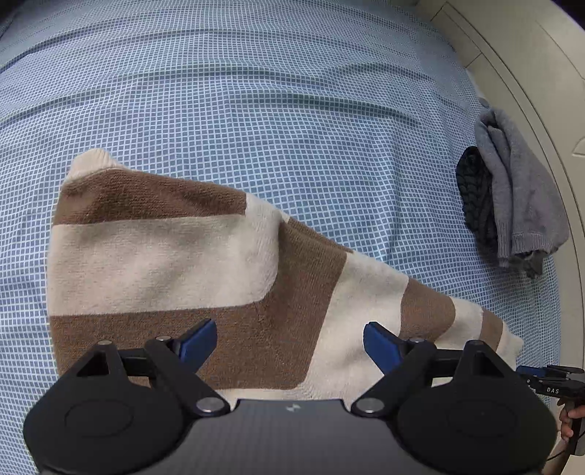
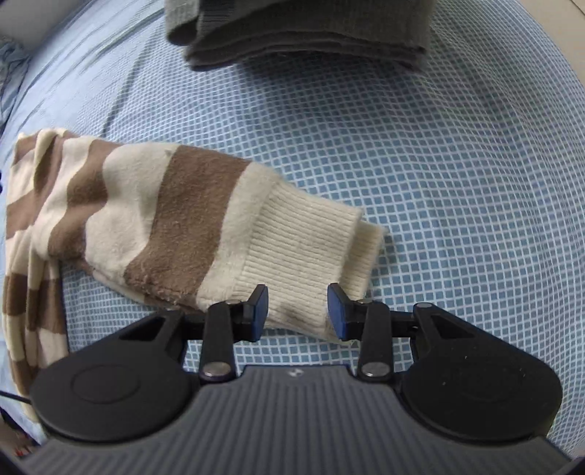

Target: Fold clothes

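A brown and cream striped sweater (image 1: 190, 263) lies on the blue checked bedspread (image 1: 256, 109), one sleeve stretched out to the right. My left gripper (image 1: 290, 345) is open and hovers over the sweater's near edge, holding nothing. In the right wrist view the sleeve (image 2: 175, 219) ends in a ribbed cream cuff (image 2: 303, 248). My right gripper (image 2: 298, 312) is open, its blue pads (image 2: 260, 307) on either side of the cuff's near edge, not clamped on it. The right gripper also shows at the left wrist view's right edge (image 1: 548, 380).
A grey knit garment with a dark one (image 1: 512, 197) is heaped at the bed's right edge by a beige frame (image 1: 530, 73). A folded dark grey garment (image 2: 303, 33) lies on the bedspread (image 2: 457, 182) beyond the cuff.
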The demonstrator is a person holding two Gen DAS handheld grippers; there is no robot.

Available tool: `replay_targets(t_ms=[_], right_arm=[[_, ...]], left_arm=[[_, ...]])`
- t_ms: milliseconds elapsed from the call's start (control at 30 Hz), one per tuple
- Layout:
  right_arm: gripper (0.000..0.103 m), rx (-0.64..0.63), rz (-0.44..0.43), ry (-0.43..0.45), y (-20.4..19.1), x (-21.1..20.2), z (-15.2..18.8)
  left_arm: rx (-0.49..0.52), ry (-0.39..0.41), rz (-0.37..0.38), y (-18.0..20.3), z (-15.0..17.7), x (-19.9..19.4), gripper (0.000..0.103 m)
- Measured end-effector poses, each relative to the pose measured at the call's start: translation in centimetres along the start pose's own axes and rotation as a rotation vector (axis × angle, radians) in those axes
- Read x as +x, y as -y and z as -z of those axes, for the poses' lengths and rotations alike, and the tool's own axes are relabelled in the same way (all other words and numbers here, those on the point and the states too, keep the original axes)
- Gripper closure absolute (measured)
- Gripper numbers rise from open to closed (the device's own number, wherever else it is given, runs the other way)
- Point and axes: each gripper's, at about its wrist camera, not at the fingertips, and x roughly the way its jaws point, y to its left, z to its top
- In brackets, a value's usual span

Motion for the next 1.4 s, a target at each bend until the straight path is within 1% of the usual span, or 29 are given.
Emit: replay_targets(t_ms=[133,200,267,333,367,433,500,567,600,633,667,700,733,800,833,867,900,933,967,1000,1033,1133,1167,1200,1233,1267,1300,1367,1400], right_arm=[[0.065,0.174,-0.063,0.017,2.0,0.9,0.4],[0.065,0.229,-0.043,0.009,2.4,1.8,0.5],[0.062,0.266,-0.033,0.021,2.2,2.2,0.6],[0.071,0.212,0.008,0.006,1.2,2.1,0.5],[0.088,0.192,0.012,0.011,0.7,1.8,0.6],[0.089,0.207,0.018,0.027,0.1,0.9,0.8],[0.089,0.210,0.059,0.061,-0.2,-0.3,1.2],[0.089,0.164,0.156,0.066,-0.6,-0.9,1.5],[0.099,0.142,0.197,0.057,-0.8,-0.9,1.6],[0.099,0.127,0.248,0.034,-0.4,-0.6,1.4],[0.099,0.138,0.245,0.011,0.0,-0.2,1.4],[0.099,0.161,0.202,-0.006,0.1,0.4,1.4],[0.099,0.180,0.157,-0.011,0.2,0.7,1.6],[0.096,0.181,0.193,0.008,-0.1,0.6,1.7],[0.095,0.187,0.209,0.036,-0.2,0.2,1.8],[0.095,0.209,0.197,0.069,-0.1,-0.4,1.9],[0.094,0.230,0.168,0.089,0.0,-0.7,2.0],[0.091,0.257,0.106,0.103,0.2,-1.0,2.1],[0.078,0.265,0.062,0.104,0.1,-0.9,2.1],[0.065,0.260,0.049,0.103,0.0,-0.7,2.2],[0.063,0.242,0.060,0.103,-0.3,-0.6,2.1],[0.062,0.120,0.162,0.094,-1.7,0.0,1.3],[0.062,0.097,0.179,0.088,-1.9,0.2,1.2],[0.062,0.089,0.166,0.078,-1.5,0.8,0.8],[0.062,0.104,0.122,0.066,-1.4,0.9,0.8],[0.059,0.126,0.080,0.060,-1.4,1.1,0.8],[0.059,0.143,0.070,0.067,-1.4,1.0,1.0],[0.059,0.136,0.089,0.078,-1.4,1.2,1.0],[0.058,0.159,0.081,0.090,-1.0,1.5,1.1]], left_arm=[[-0.002,-0.013,0.013,0.4,0.6,-0.4,0.014],[-0.010,-0.015,0.016,0.4,0.5,-0.5,0.014],[-0.018,-0.017,0.019,0.5,0.5,-0.5,0.014],[-0.036,-0.016,0.032,0.6,0.6,-0.8,0.014],[-0.044,-0.016,0.035,0.6,0.6,-0.8,0.014],[-0.054,-0.015,0.032,0.6,0.7,-1.0,0.014],[-0.059,-0.011,0.031,0.5,0.7,-1.2,0.014],[-0.068,-0.012,0.039,0.3,0.7,-1.3,0.014],[-0.073,-0.012,0.044,0.1,0.7,-1.4,0.014],[-0.078,-0.013,0.049,0.0,0.7,-1.4,0.014],[-0.082,-0.013,0.054,0.0,0.7,-1.5,0.014],[-0.085,-0.016,0.054,-0.1,0.8,-1.5,0.014],[-0.085,-0.018,0.049,-0.2,0.8,-1.4,0.014],[-0.089,-0.016,0.042,-0.3,0.9,-1.4,0.014],[-0.091,-0.015,0.040,-0.4,1.0,-1.5,0.014],[-0.093,-0.014,0.037,-0.5,1.1,-1.5,0.014],[-0.097,-0.017,0.043,-0.5,1.0,-1.6,0.014],[-0.097,-0.019,0.046,-0.5,1.1,-1.5,0.014],[-0.096,-0.022,0.046,-0.5,1.2,-1.5,0.014],[-0.095,-0.025,0.044,-0.5,1.2,-1.4,0.014],[-0.094,-0.028,0.043,-0.6,1.3,-1.4,0.014],[-0.088,-0.030,0.044,-0.7,1.5,-1.4,0.014],[-0.087,-0.029,0.045,-0.7,1.5,-1.5,0.014],[-0.087,-0.029,0.047,-0.8,1.6,-1.6,0.014],[-0.088,-0.029,0.047,-0.9,1.6,-1.7,0.014],[-0.088,-0.030,0.047,-1.0,1.7,-1.8,0.014],[-0.089,-0.030,0.046,-1.2,1.8,-1.8,0.014],[-0.098,-0.034,0.049,-1.4,1.9,-1.8,0.014],[-0.103,-0.036,0.050,-1.6,2.0,-1.8,0.014]])
